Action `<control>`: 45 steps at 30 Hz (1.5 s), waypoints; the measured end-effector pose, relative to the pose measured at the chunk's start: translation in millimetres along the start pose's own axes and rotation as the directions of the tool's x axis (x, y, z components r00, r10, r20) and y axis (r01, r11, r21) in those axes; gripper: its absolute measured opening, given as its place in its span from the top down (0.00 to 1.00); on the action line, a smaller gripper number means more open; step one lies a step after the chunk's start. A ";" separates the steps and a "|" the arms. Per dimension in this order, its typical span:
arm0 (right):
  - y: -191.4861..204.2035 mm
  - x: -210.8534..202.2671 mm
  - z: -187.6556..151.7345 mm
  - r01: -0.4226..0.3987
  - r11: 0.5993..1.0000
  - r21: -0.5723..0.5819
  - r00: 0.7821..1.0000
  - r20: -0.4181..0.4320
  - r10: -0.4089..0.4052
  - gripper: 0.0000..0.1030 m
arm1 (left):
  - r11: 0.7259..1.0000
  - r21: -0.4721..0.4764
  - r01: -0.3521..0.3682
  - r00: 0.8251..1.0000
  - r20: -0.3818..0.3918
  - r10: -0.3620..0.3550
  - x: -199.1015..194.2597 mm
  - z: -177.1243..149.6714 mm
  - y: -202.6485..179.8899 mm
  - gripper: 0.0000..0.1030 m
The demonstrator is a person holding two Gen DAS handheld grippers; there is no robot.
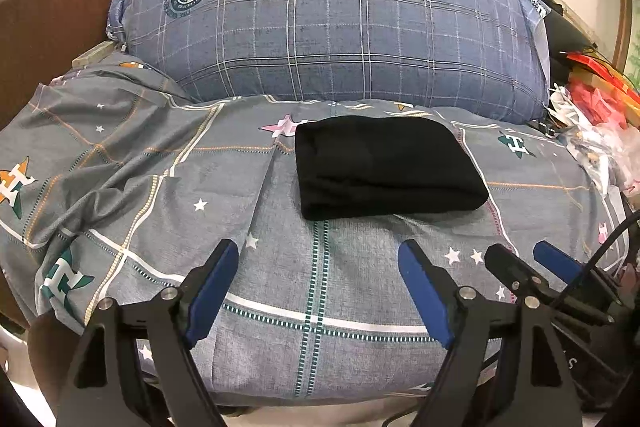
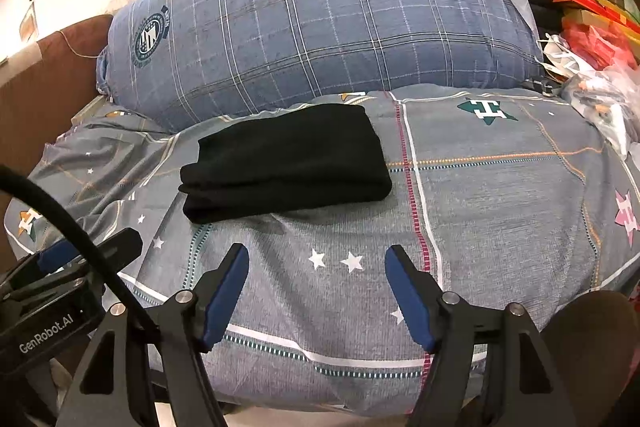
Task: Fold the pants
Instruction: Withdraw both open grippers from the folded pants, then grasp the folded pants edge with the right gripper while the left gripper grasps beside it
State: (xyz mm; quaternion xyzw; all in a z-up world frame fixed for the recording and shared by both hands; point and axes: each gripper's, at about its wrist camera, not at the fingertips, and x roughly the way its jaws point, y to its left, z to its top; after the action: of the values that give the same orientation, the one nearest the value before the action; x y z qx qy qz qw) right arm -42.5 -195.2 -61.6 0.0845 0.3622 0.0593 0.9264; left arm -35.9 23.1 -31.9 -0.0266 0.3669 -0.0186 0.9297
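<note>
The black pants point(image 1: 386, 167) lay folded into a thick, compact rectangle with stacked layers showing along the near edge, resting on the grey star-print bedsheet point(image 1: 280, 267) just in front of the big blue plaid pillow point(image 1: 340, 19). My left gripper point(image 1: 320, 291) hung wide open over the sheet, well short of the pants and holding nothing; my right gripper point(image 2: 316, 295) was spread open too, also empty. On the left unit's housing I could read "GenRobot.AI" point(image 2: 46, 341). The sheet carried star badges with a letter H point(image 2: 486, 111), and the pillow a round crest whose lettering was too small to read.
</note>
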 end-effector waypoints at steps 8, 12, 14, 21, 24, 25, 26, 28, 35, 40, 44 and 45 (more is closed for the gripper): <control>1.2 4.2 -0.7 0.004 1.000 -0.010 1.000 -0.016 -0.004 0.25 | 1.000 0.006 0.017 1.000 0.005 -0.017 -0.6 -2.9 -3.8 0.21; 3.0 4.5 -1.5 0.008 1.000 -0.011 1.000 -0.018 -0.009 0.25 | 1.000 0.010 0.020 1.000 0.010 -0.020 -1.7 -4.0 -5.4 0.21; 2.8 4.4 -1.6 0.010 1.000 -0.011 1.000 -0.018 -0.010 0.25 | 1.000 0.009 0.021 1.000 0.011 -0.021 -1.9 -4.0 -5.3 0.21; 1.6 5.4 -1.7 0.011 1.000 -0.013 1.000 -0.020 -0.011 0.24 | 1.000 0.010 0.022 1.000 0.010 -0.022 -2.4 -4.0 -4.9 0.20; 1.6 4.8 -1.9 0.013 1.000 -0.016 1.000 -0.018 -0.013 0.23 | 1.000 0.011 0.021 1.000 0.013 -0.021 -1.9 -3.9 -4.5 0.20; 1.3 4.8 -1.8 0.013 1.000 -0.017 1.000 -0.018 -0.014 0.23 | 1.000 0.010 0.020 1.000 0.014 -0.020 -2.1 -4.1 -5.0 0.20; 1.4 4.9 -1.9 0.014 1.000 -0.018 1.000 -0.018 -0.014 0.23 | 1.000 0.009 0.021 1.000 0.013 -0.021 -2.1 -4.1 -4.8 0.20; 1.9 5.4 -2.3 0.015 1.000 -0.018 1.000 -0.021 -0.015 0.23 | 1.000 0.007 0.022 1.000 0.012 -0.022 -2.1 -4.4 -4.8 0.20; 0.4 7.7 -2.4 0.016 1.000 -0.017 0.999 -0.031 -0.017 0.22 | 1.000 -0.006 0.020 1.000 0.005 -0.020 -1.6 -6.3 -5.2 0.20; 0.6 10.7 -4.7 0.023 1.000 -0.014 0.999 -0.044 -0.023 0.21 | 1.000 -0.012 0.017 1.000 -0.002 -0.017 1.2 -7.4 -5.1 0.20; 0.3 11.9 -5.2 0.026 1.000 -0.015 0.998 -0.049 -0.026 0.21 | 1.000 -0.020 0.015 1.000 -0.009 -0.016 3.8 -9.0 -3.9 0.20; 0.2 12.2 -5.4 0.026 1.000 -0.015 0.998 -0.050 -0.027 0.21 | 1.000 -0.022 0.016 1.000 -0.011 -0.016 4.7 -9.5 -3.7 0.20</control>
State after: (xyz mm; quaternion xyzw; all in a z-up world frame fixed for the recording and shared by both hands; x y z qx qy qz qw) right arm -37.3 -192.3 -73.6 0.0714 0.3860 0.0519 0.9183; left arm -39.0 18.9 -41.8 -0.0398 0.3722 -0.0221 0.9270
